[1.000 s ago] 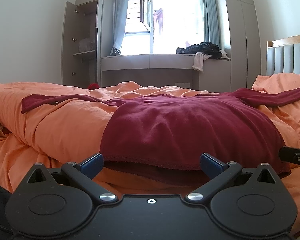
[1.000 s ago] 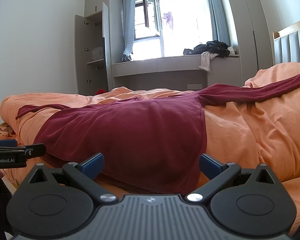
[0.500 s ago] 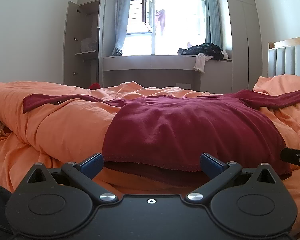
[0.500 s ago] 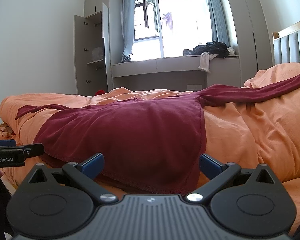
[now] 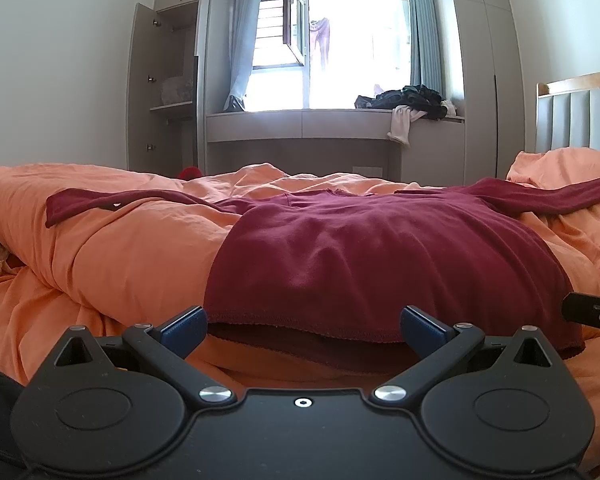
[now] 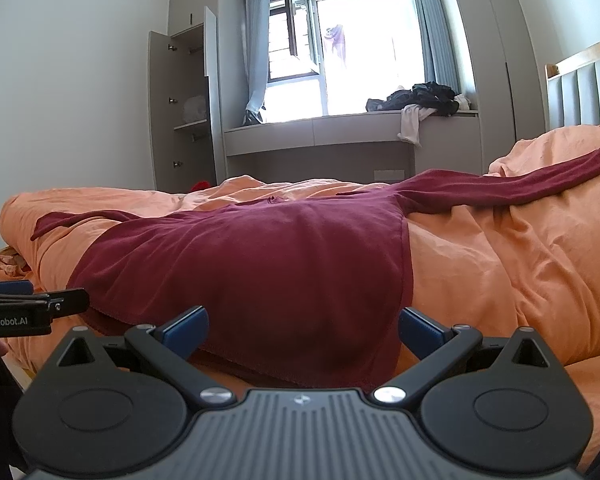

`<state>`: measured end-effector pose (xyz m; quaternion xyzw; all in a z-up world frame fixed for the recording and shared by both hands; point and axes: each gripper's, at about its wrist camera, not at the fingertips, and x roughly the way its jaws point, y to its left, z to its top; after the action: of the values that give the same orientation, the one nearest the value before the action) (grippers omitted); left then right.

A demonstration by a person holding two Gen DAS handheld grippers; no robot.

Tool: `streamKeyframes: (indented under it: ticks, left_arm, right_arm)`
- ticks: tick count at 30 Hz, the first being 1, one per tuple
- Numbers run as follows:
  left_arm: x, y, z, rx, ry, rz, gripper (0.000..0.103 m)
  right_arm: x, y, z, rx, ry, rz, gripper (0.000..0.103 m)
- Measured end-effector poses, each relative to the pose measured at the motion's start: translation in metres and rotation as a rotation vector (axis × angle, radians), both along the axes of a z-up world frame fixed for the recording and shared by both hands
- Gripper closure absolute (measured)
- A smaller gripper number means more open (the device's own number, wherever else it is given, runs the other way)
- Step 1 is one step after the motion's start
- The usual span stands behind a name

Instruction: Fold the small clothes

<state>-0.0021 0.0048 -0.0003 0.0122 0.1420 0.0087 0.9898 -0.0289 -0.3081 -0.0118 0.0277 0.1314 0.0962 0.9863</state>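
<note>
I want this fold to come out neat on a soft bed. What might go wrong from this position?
1. The red shirt lies on a rumpled orange duvet; a pinch at the hem may catch the duvet too.
2. The hem gapes, so the open left gripper might take only the top layer.
3. The open right gripper faces the shirt's side edge; uneven grips could skew the fold.

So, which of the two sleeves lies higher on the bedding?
The right sleeve: it climbs the raised orange duvet toward the headboard. The left sleeve lies lower.
</note>
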Motion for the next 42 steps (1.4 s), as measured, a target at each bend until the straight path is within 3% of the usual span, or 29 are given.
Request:
streamKeyframes:
  ticks: [42]
  left_arm:
    - [-0.0025,0.0011,-0.0006,-0.002,-0.007,0.005,0.000]
  right_arm:
    - [0.0010,-0.0008,-0.0015,0.001,0.014,-0.009,0.000]
